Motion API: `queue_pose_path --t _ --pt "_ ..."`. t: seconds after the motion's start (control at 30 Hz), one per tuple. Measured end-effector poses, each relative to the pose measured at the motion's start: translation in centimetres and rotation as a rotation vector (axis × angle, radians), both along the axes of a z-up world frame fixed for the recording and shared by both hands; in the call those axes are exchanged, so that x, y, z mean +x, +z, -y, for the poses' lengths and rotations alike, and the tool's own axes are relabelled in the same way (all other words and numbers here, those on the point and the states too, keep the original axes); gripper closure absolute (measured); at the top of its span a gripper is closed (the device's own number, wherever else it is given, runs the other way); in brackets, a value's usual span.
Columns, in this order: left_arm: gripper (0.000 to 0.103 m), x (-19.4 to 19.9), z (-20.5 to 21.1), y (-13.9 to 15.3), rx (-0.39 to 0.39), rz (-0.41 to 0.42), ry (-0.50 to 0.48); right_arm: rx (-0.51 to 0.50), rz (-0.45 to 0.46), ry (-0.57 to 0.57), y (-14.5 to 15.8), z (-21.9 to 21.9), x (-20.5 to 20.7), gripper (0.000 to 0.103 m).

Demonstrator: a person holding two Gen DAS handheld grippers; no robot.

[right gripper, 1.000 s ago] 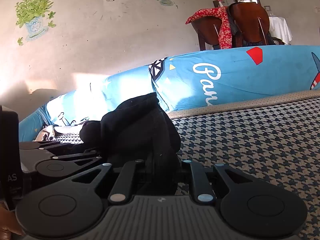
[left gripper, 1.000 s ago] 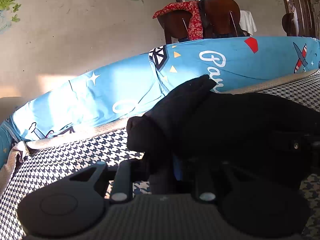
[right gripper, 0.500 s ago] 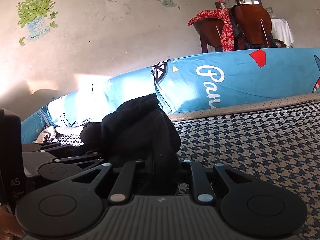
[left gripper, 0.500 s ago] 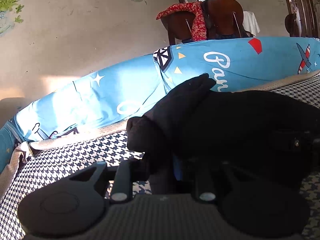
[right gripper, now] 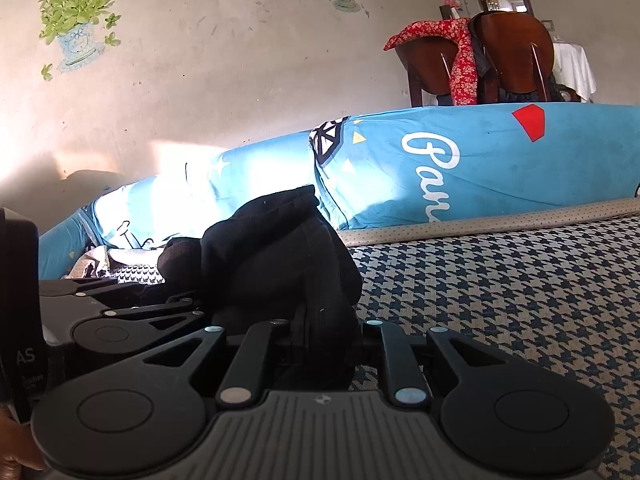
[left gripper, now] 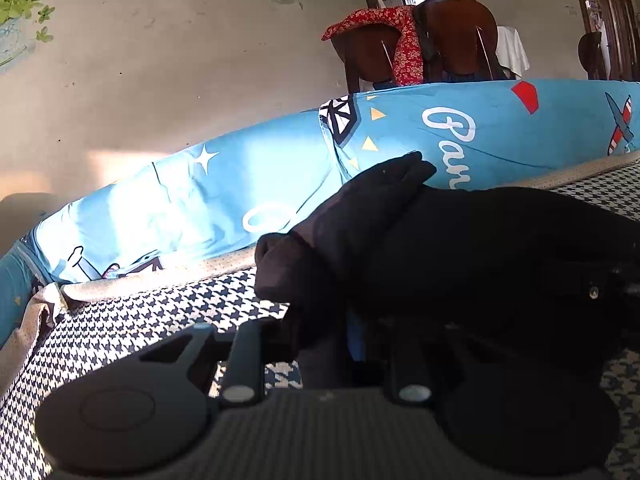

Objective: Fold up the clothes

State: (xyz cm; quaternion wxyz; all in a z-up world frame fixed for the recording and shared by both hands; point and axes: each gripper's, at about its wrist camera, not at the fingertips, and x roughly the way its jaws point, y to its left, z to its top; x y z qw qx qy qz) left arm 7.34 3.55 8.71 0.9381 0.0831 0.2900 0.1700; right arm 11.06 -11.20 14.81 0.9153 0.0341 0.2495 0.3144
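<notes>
Gripping black garment (right gripper: 280,256) in both tools: right tool (right gripper: 320,344) clenched on near edge, left tool (left gripper: 324,340) clenched on bunched fold just left. Garment heaped on houndstooth bed (right gripper: 500,300), near side. Blue quilt (right gripper: 460,168) rolled along far edge; chairs (right gripper: 480,64) beyond, far right.

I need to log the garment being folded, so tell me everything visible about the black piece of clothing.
The black garment is soft, matte fabric, bunched into a rumpled heap with a rolled lobe sticking out on its left. It sits on the houndstooth bed cover, in front of the blue printed bedding. The left gripper and right gripper are each shut on its near edge. What kind of garment it is cannot be told.
</notes>
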Motion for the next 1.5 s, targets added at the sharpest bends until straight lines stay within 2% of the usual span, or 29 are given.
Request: queue_pose_path --t 0.6,1.03,1.5 --pt "0.081 2.5 -0.7 -1.4 0.000 -0.003 0.024 -0.033 0.004 0.005 -0.4 -1.5 2.9 0.087" --pt "0.081 5.1 -1.2 -3.4 -0.007 -0.046 0.026 -0.070 -0.031 -0.013 -1.9 -2.4 5.0 0.088" --pt "0.080 7.4 -1.2 -3.7 0.036 -0.061 -0.027 -0.074 -0.072 -0.064 -2.5 -2.4 5.3 0.088"
